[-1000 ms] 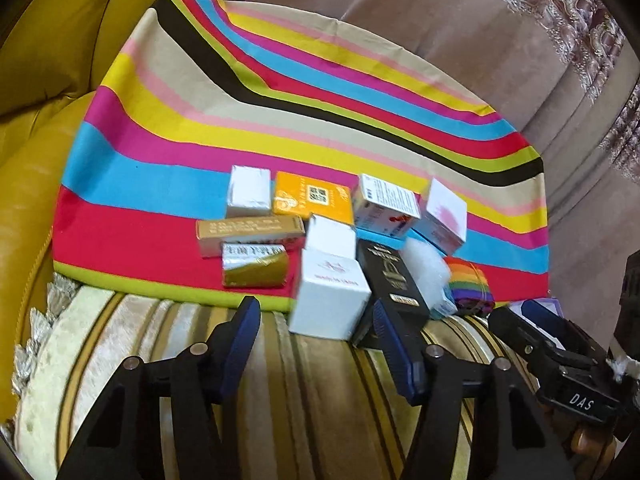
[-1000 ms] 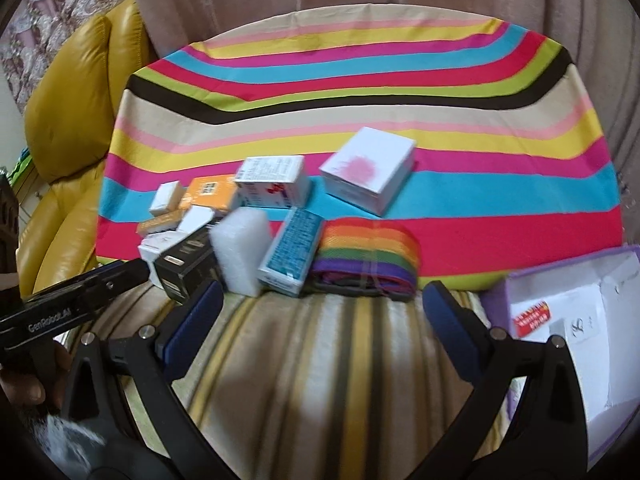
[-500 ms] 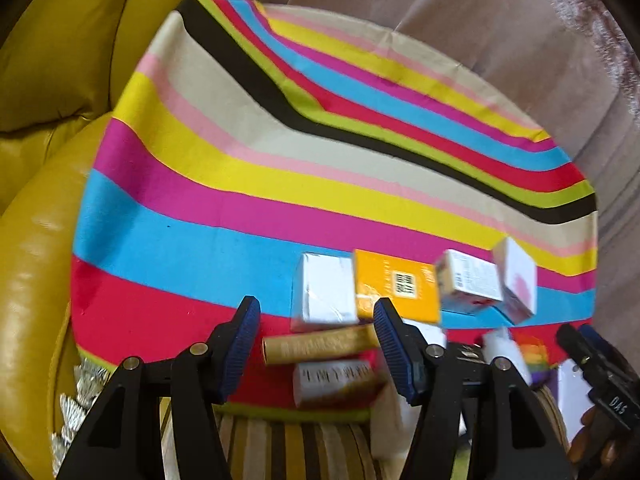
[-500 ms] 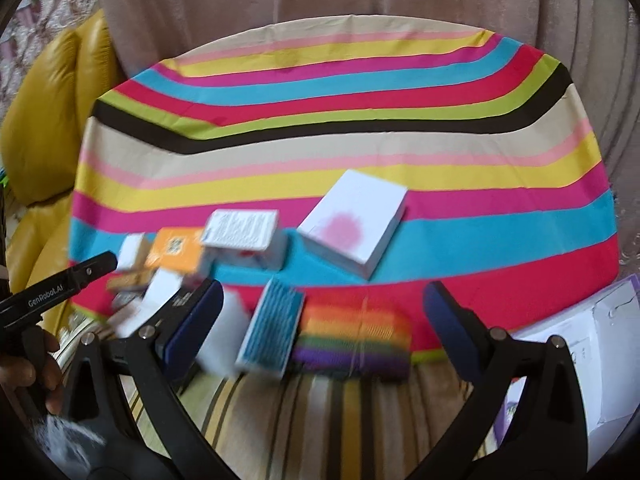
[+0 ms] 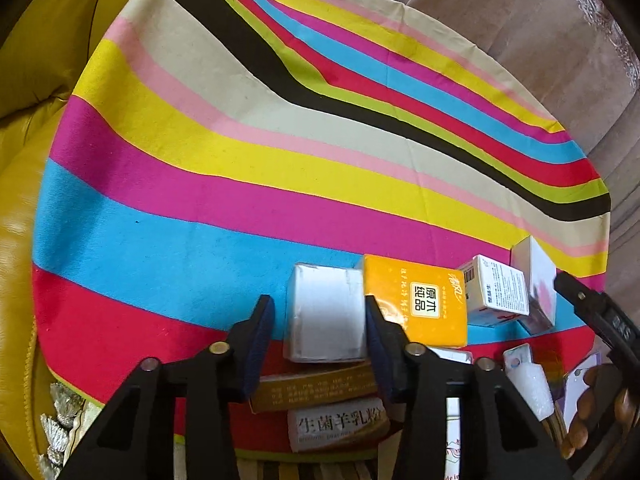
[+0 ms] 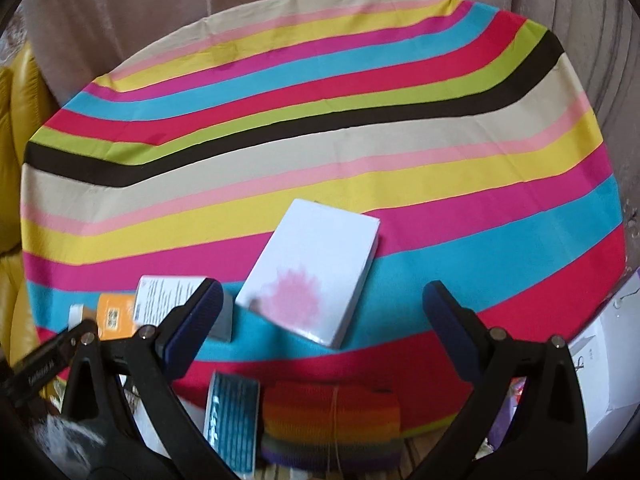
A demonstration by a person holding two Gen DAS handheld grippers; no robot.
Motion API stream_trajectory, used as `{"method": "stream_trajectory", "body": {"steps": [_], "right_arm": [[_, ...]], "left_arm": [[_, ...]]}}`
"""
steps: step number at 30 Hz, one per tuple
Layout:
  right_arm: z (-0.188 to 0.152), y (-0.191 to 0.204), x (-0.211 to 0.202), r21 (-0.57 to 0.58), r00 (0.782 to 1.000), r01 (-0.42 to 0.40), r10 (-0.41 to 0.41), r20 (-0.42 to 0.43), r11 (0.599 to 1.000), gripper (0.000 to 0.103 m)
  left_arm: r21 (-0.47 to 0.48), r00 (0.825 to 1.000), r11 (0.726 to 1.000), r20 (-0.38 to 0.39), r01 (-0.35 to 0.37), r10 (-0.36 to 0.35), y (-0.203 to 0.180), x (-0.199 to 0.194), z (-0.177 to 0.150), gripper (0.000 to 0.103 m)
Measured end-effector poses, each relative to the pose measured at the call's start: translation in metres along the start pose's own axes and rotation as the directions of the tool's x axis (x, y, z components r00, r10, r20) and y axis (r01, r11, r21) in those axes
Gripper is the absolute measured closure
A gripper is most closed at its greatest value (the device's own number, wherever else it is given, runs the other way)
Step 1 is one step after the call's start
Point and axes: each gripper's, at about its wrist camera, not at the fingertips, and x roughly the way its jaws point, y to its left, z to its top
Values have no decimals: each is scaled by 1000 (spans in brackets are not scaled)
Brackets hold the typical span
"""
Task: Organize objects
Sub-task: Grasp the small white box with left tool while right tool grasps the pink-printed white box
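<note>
Left gripper [image 5: 318, 316] jaws, just closing, straddle the small white cardboard box [image 5: 326, 314] near the striped cloth's [image 5: 240, 152] front edge for pickup; left pad apart. Right gripper [image 6: 318, 320] jaws apart, empty.

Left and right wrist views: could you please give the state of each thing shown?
left gripper: open, jaws just closing around the small white box
small white box: flat on cloth, not yet clamped
right gripper: open, empty
pink-blotched box: flat, closed
orange box: flat, closed

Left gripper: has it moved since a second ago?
Yes. The left gripper has advanced from the near edge of the striped cloth onto it; its jaws have just been closing around the small white box, right pad touching, left pad just short.
</note>
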Motion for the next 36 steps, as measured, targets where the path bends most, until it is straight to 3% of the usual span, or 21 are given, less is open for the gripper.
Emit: {"method": "stream_trajectory", "body": {"steps": [13,19,32,36], "right_arm": [[6,16,34,-29,995,78,-80,-55,996,3],[2,15,39,-40,994,77,-80,-79,996,33],[-13,1,-13,-6,996,17,-16,87,1000,33],[-24,-5,-29,-7,994,5,-5,110,1000,33]], "left_arm": [[-34,996,999,90,-1,4,2,-12,-6,67],[-12,987,999,156,-40,41,-5,-24,-6,67],[58,961,990,254,-125,107,-45,-48,-11,67],[92,961,988,261,-121,93,-65,-52,-16,67]]}}
